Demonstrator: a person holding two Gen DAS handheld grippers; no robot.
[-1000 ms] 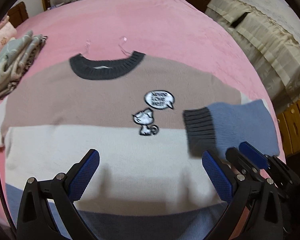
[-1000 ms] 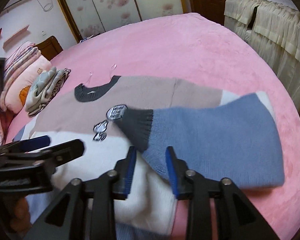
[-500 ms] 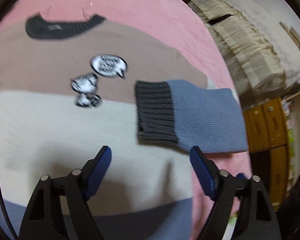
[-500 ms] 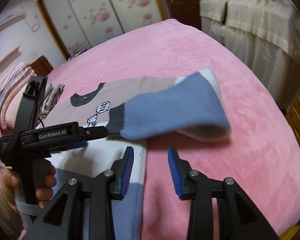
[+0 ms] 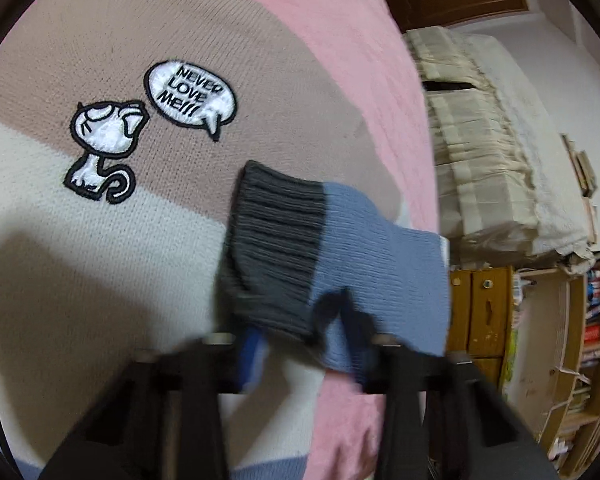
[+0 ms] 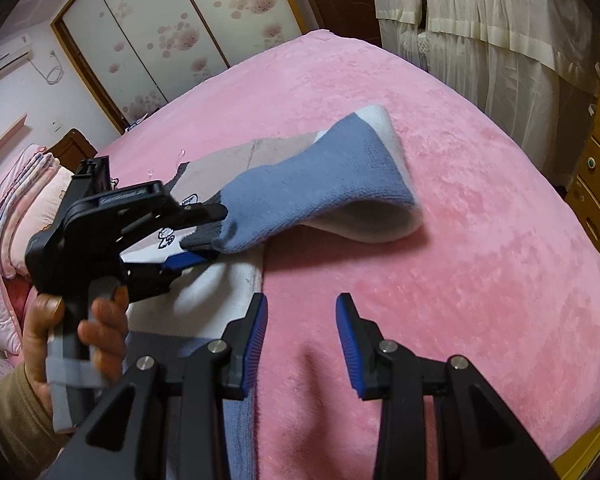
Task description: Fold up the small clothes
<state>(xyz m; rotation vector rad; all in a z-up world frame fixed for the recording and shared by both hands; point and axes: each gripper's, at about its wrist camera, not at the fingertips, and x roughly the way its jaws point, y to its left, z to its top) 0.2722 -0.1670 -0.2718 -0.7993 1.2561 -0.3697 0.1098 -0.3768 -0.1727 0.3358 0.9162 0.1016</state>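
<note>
A striped knit sweater (image 5: 100,220) with a cat patch (image 5: 104,148) lies flat on the pink bed (image 6: 460,260). Its blue sleeve (image 6: 312,196) with a dark grey cuff (image 5: 276,248) is folded across the body. My left gripper (image 5: 304,344) is closed around the cuff end of the sleeve; in the right wrist view it (image 6: 208,236) holds the cuff lifted a little above the sweater. My right gripper (image 6: 302,320) is open and empty, low over the bed beside the sweater's edge.
Folded pink quilts (image 6: 24,200) lie at the bed's left end. A covered piece of furniture (image 5: 492,184) and wooden drawers (image 6: 596,168) stand past the bed's right edge. Wardrobe doors (image 6: 172,32) are behind.
My left gripper moved right to the sleeve cuff and closed on it, lifting it. My right gripper let go of the sleeve, opened and pulled back over the bed.
</note>
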